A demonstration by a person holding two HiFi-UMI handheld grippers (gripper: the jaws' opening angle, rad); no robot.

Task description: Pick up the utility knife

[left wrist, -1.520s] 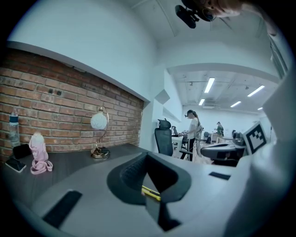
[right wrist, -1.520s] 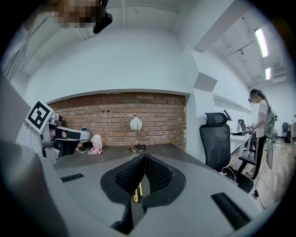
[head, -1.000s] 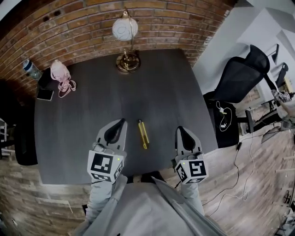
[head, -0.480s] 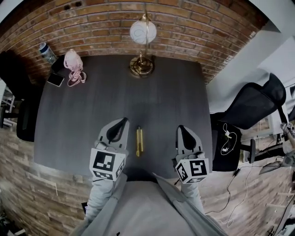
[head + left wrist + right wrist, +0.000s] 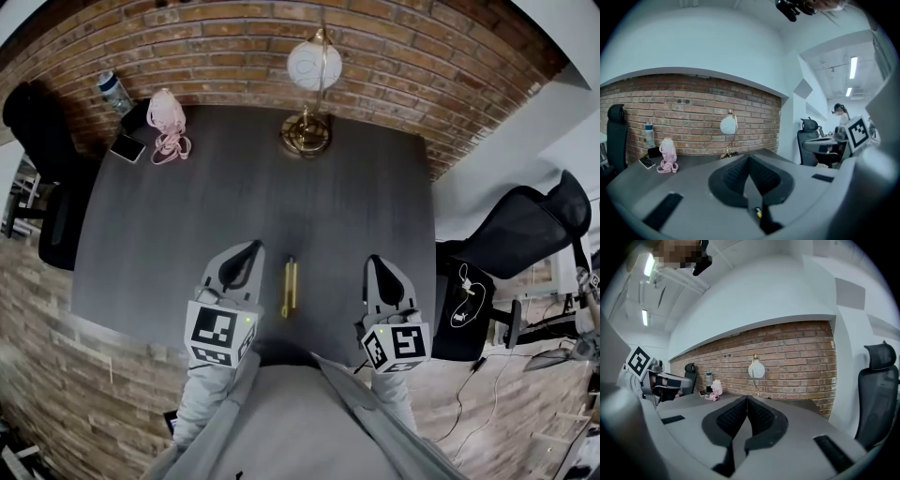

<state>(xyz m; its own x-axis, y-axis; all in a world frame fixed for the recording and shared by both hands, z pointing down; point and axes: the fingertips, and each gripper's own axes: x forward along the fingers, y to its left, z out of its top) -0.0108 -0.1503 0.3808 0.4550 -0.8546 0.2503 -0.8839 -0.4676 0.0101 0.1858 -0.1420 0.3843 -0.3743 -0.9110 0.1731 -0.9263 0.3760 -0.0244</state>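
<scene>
A slim yellow utility knife (image 5: pixel 289 288) lies on the dark table (image 5: pixel 253 206) near its front edge, pointing away from me. My left gripper (image 5: pixel 246 255) hovers just left of the knife, jaws shut with nothing between them. To the knife's right, my right gripper (image 5: pixel 377 267) is also shut and empty. The left gripper (image 5: pixel 747 159) in its own view shows pads pressed together, with a small yellow speck below them. The right gripper (image 5: pixel 747 401) in its own view shows its pads touching; the knife is hidden there.
A brass lamp with a white globe (image 5: pixel 312 67) stands at the table's far edge. A pink item (image 5: pixel 169 117), a phone (image 5: pixel 127 147) and a water bottle (image 5: pixel 115 92) sit at the far left corner. Black office chairs stand at the left (image 5: pixel 47 178) and right (image 5: pixel 525 234).
The head view has swung, so the table and knife shifted in the picture. The knife now lies straighter between the two grippers. Both grippers stay shut.
</scene>
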